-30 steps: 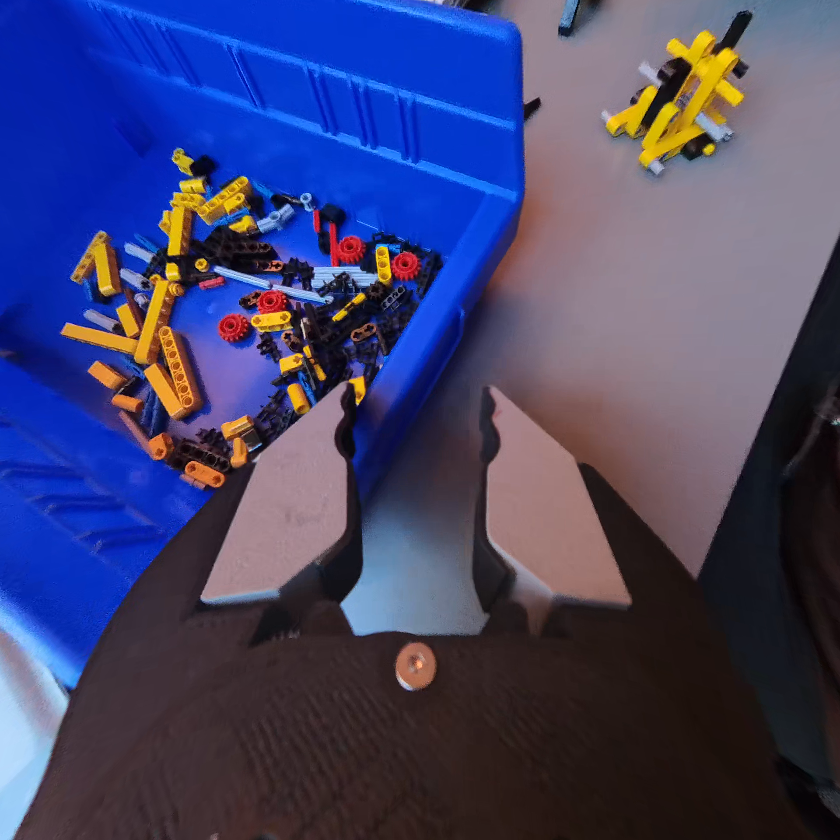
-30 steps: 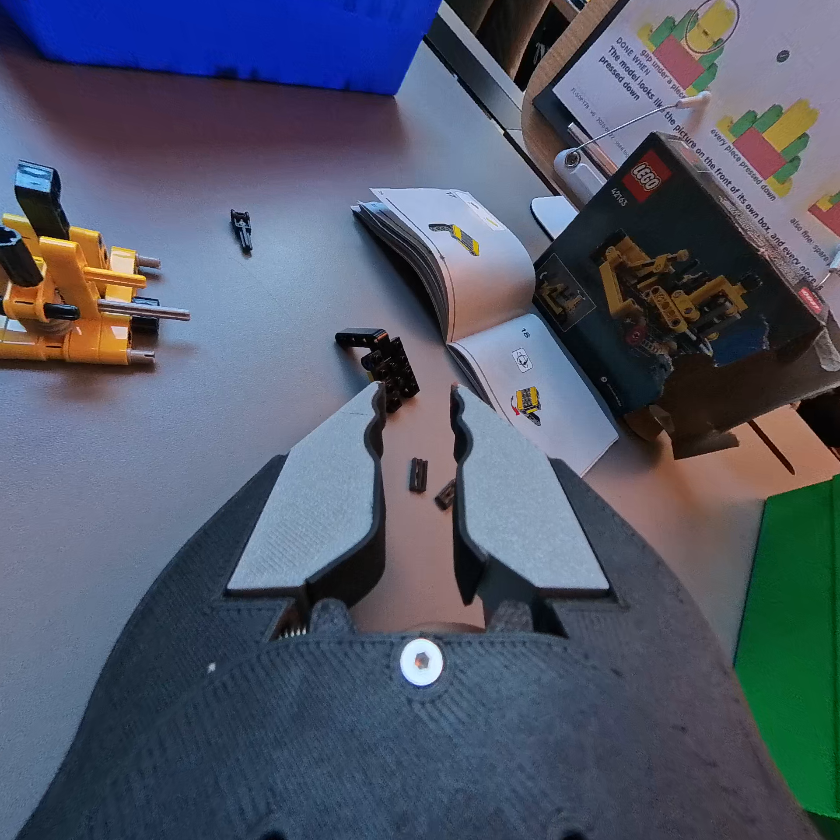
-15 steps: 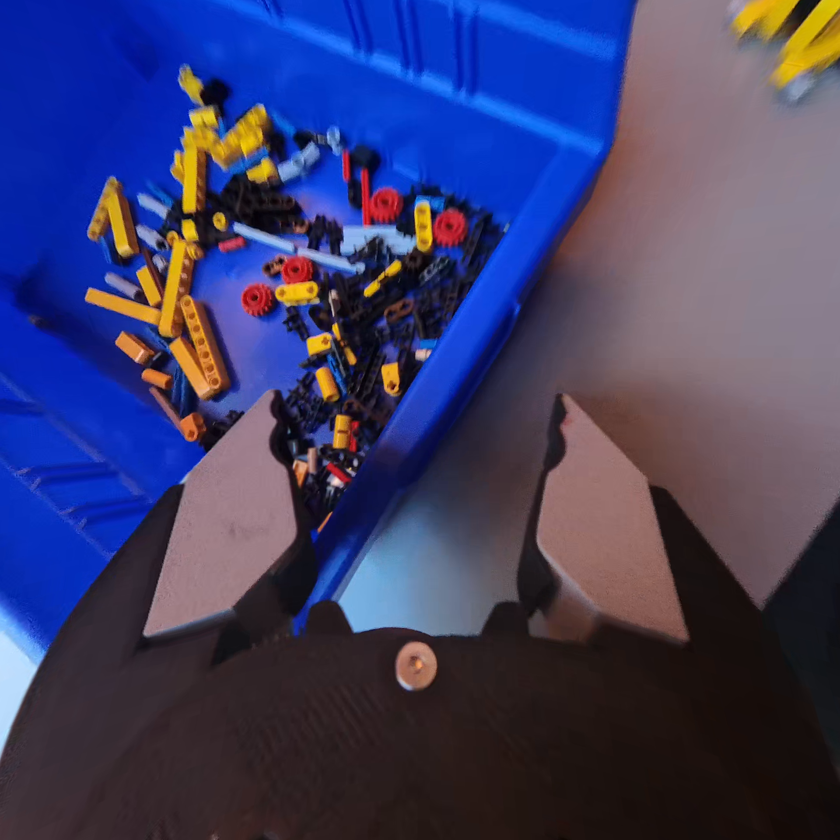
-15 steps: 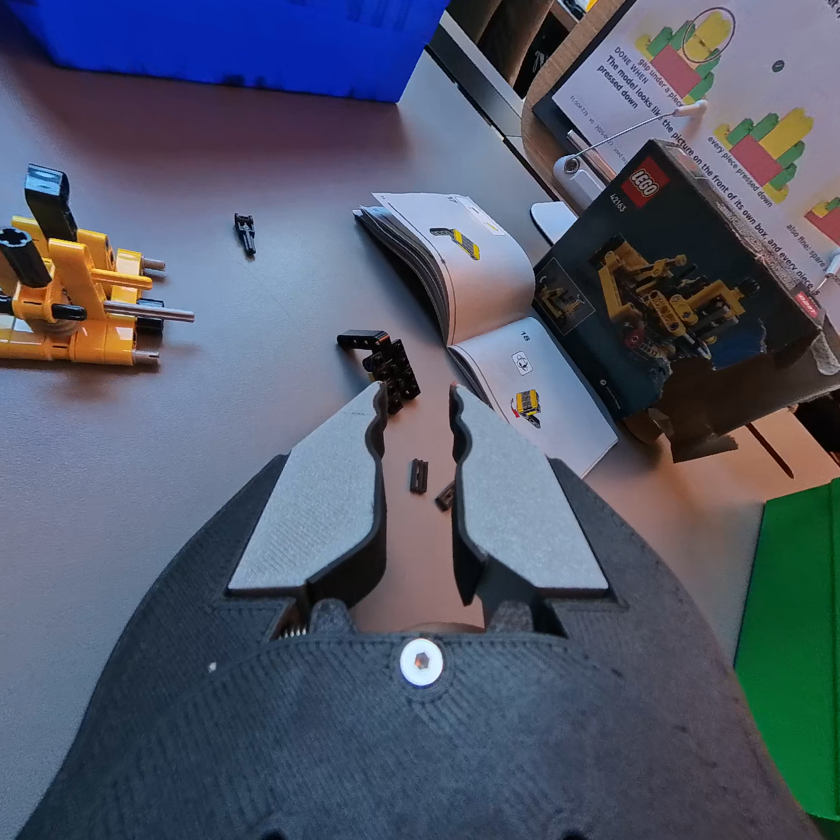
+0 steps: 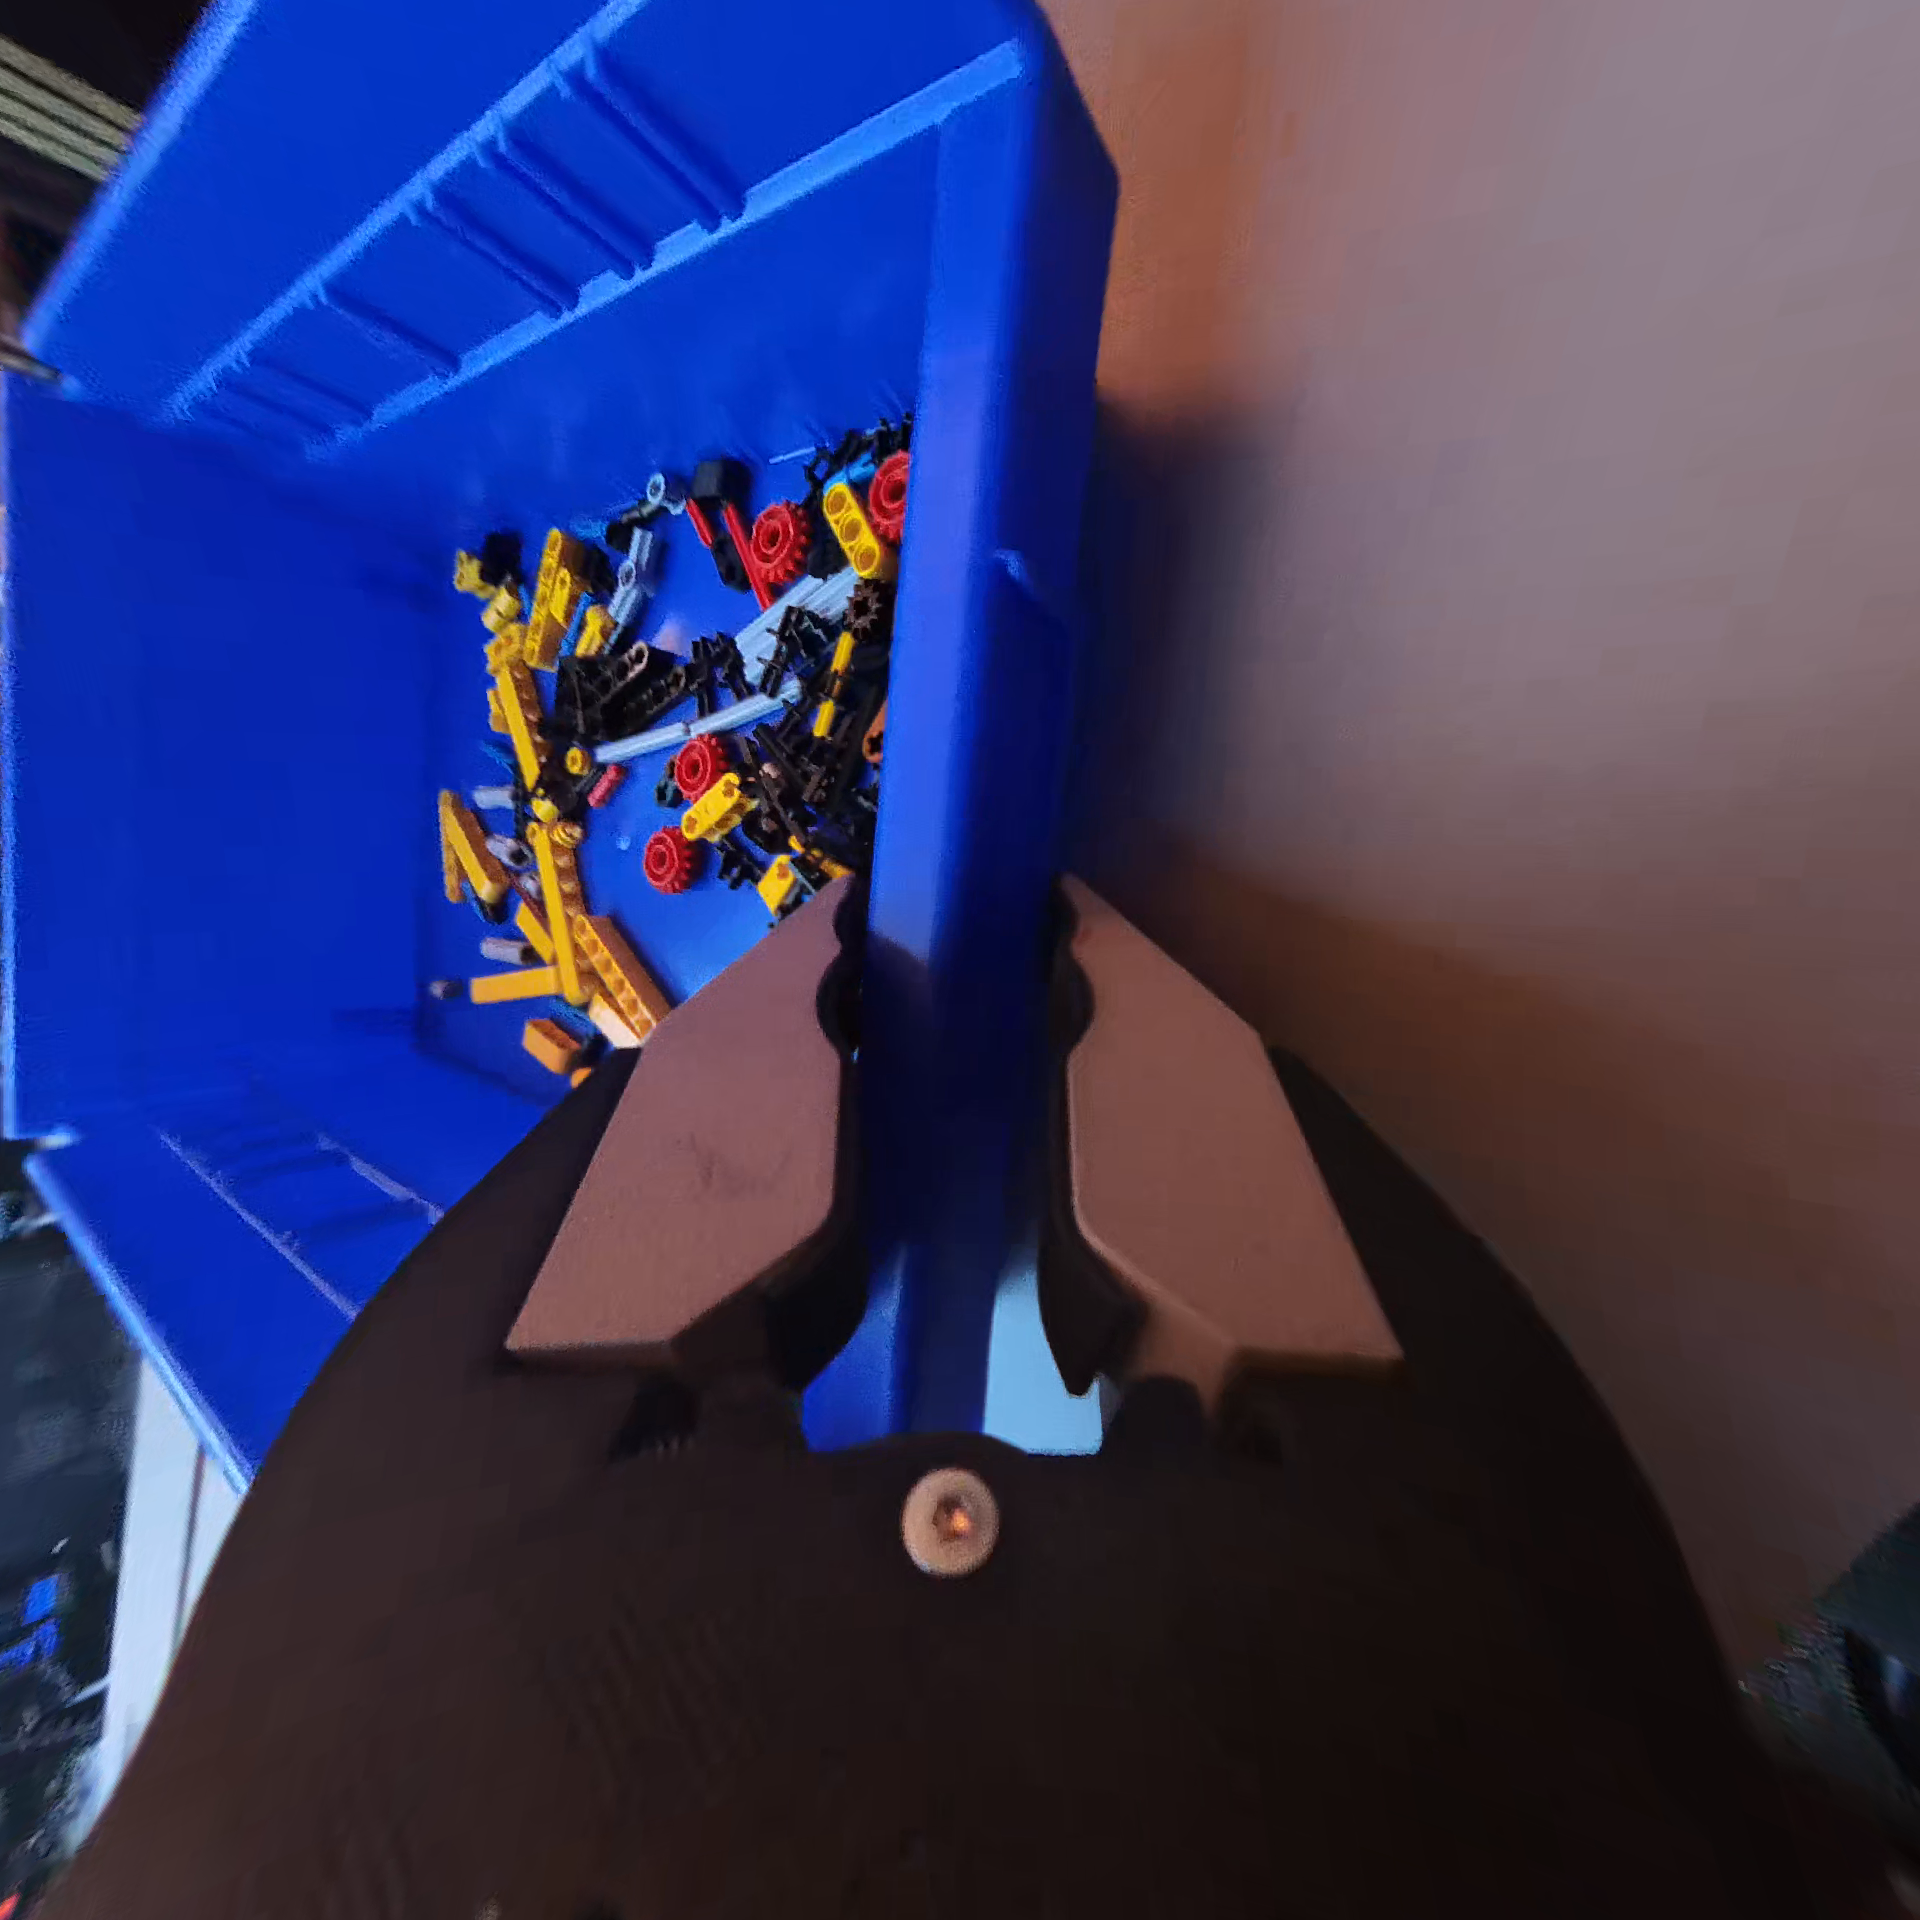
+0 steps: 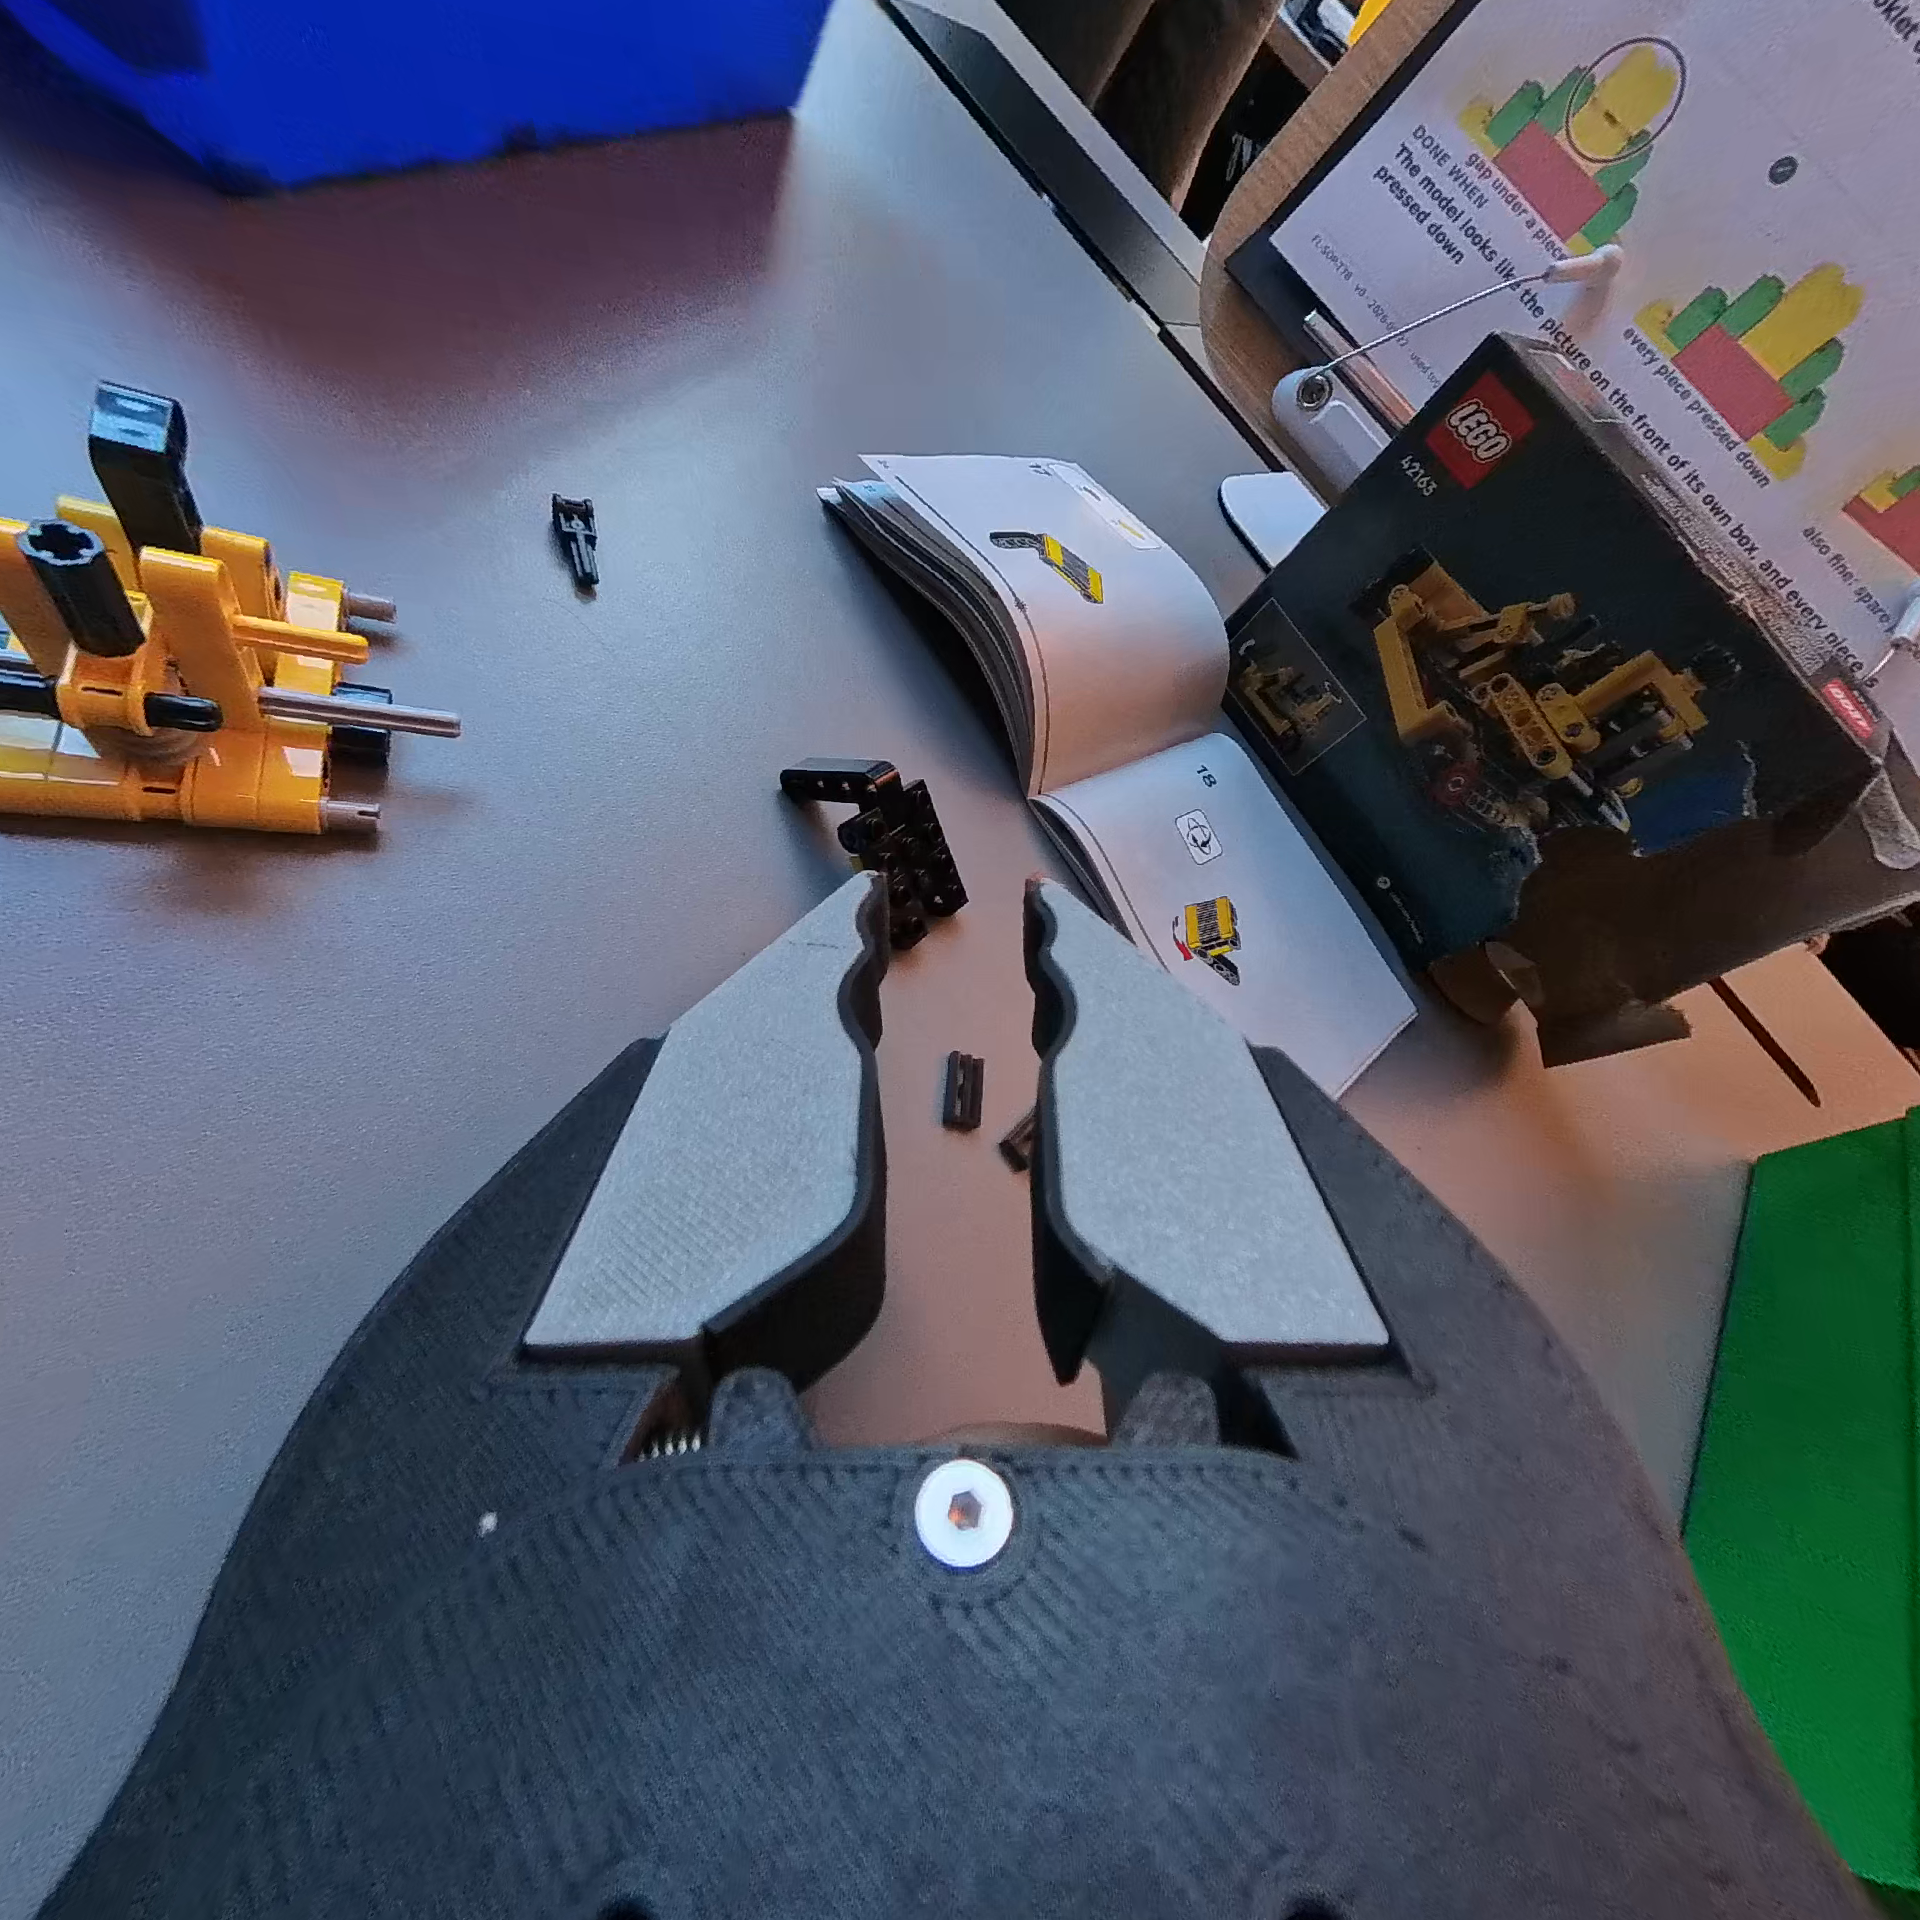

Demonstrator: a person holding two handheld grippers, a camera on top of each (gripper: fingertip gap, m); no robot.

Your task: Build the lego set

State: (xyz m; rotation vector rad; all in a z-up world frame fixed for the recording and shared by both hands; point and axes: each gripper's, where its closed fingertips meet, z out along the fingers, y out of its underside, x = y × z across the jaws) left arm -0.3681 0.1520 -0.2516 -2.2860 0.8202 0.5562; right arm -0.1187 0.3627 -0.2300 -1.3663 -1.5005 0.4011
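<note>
Left gripper (image 5: 951,935) jaws clamped across the side wall of the blue plastic bin (image 5: 966,582), one inside, one outside. Right gripper (image 6: 956,894) jaws parted, empty, hovering over two small black pins (image 6: 962,1089) on the desk.

Risks, as I judge them:
- Bin looks tilted; tip it further and the loose yellow, black and red Technic parts (image 5: 686,748) slide or spill.
- Grip is on a thin smooth wall, so it could slip or twist.
- Inner jaw sits close to the parts and may knock them.

The half-built yellow and black model (image 6: 156,686) sits well apart, left on the desk; black angled sub-assembly (image 6: 894,831) just ahead of the right jaws.

Surface: matte grey desk (image 6: 520,1039), smooth, so pins will skate. Open instruction booklet (image 6: 1122,727) and dark set box (image 6: 1558,707) to the right, green mat (image 6: 1818,1455) at the edge.
</note>
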